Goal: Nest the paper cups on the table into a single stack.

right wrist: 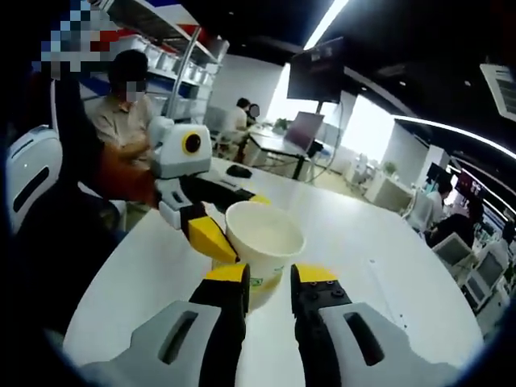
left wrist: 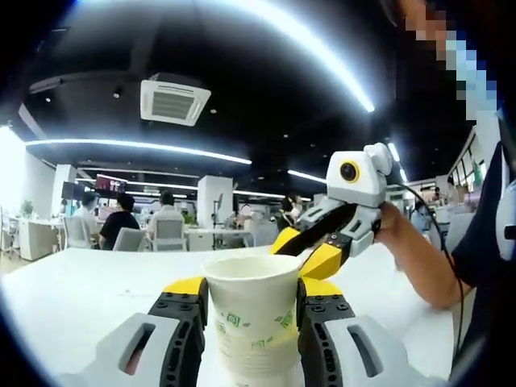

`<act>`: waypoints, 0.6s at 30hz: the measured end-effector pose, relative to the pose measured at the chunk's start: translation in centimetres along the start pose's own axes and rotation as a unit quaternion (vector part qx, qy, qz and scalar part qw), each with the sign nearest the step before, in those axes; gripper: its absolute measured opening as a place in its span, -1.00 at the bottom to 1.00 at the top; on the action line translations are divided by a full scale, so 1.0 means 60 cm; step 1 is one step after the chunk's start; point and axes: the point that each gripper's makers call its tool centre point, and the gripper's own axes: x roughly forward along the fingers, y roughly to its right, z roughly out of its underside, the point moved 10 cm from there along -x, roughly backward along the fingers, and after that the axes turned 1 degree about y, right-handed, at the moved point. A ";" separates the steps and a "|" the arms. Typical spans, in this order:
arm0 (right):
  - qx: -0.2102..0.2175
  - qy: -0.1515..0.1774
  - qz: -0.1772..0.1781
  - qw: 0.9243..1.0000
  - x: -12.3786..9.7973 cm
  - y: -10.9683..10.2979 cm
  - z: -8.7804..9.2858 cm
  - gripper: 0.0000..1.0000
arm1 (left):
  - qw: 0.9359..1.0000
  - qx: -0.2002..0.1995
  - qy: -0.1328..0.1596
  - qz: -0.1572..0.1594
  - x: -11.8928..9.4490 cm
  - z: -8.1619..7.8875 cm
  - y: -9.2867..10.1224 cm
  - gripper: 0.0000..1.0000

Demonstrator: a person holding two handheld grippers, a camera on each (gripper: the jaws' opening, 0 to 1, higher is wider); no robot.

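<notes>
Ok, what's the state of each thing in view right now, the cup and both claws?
paper cup: open end up, empty inside, gripped at its sides
left claw: shut on the paper cup
right claw: open, holding nothing, pointed at the cup
</notes>
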 end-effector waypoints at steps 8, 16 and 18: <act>-0.016 -0.019 -0.004 1.000 -0.003 -0.002 0.005 -0.56 | 0.999 -0.018 -0.036 0.000 -0.006 0.013 -0.006 0.30; -0.031 -0.015 -0.014 0.999 -0.011 -0.012 -0.003 -0.56 | 0.998 -0.026 -0.049 0.008 -0.014 0.009 -0.003 0.40; -0.034 -0.017 -0.019 0.999 -0.010 -0.013 -0.003 -0.56 | 0.998 -0.021 -0.051 0.007 -0.014 0.006 -0.003 0.39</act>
